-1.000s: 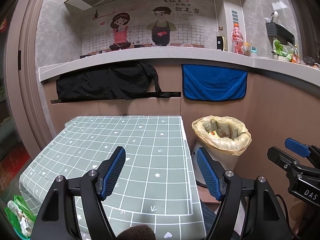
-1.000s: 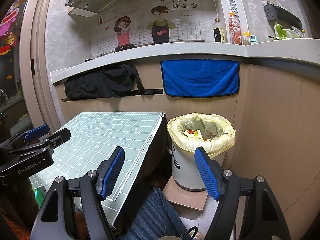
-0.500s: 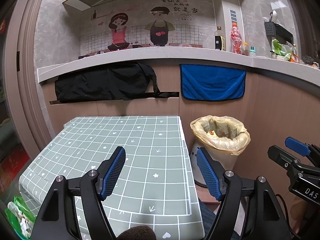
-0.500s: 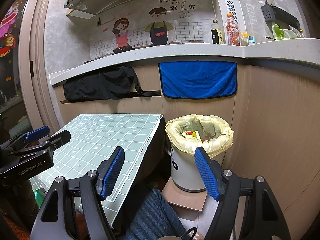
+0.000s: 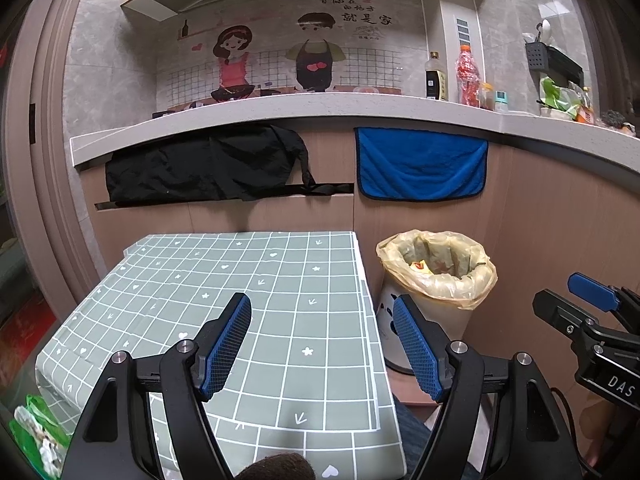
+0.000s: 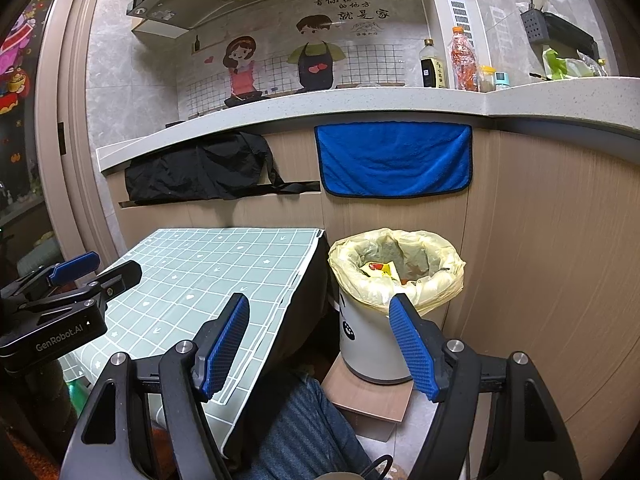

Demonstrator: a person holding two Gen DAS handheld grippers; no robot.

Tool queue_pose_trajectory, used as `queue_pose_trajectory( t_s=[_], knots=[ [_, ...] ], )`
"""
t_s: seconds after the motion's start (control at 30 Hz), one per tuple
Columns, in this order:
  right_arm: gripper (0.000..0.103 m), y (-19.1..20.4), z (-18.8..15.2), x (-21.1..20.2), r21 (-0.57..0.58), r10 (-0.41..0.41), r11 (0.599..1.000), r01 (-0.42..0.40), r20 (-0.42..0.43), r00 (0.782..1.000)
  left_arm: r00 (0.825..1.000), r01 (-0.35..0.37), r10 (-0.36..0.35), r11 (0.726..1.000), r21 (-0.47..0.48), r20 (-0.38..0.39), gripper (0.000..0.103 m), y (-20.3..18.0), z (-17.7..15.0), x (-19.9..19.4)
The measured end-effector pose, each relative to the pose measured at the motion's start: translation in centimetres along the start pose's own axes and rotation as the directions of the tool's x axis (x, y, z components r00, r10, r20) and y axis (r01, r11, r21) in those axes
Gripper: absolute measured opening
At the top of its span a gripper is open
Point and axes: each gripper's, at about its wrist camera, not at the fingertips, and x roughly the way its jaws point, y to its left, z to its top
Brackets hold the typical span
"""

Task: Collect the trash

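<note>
Both tools spread, empty: left tool over green grid-cloth worktop, right tool facing white bin with yellow liner, which holds the trash; likely done.

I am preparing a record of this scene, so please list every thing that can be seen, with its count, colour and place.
checked tablecloth on the table: one, grey-green with white lines, lower centre.
white trash bin with yellow plastic liner: one, right of the table, on a low board; some trash inside.
blue towel: one, hanging under the counter.
black cloth: one, hanging left of the towel.
grey stone counter: one, curved, along the wall.
bottles: several, dark, red and small ones, on the counter.
cartoon wall sticker: one, two figures, above the counter.
green plastic bag: one, lower left of the table.
left gripper: black with blue pads, open, nothing held.
right gripper: same, open, nothing held.
</note>
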Motion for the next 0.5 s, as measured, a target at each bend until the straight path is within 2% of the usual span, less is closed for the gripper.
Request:
queue_pose_trajectory(
  t_s=[0.5],
  knots=[
    [0.07, -0.41, -0.02, -0.32, 0.014, -0.028, 1.0, 0.028, -0.002, 1.0, 0.999, 0.042, -0.041, 0.998, 0.037, -0.018, 0.074, 0.09, -0.31, 0.62]
  ],
)
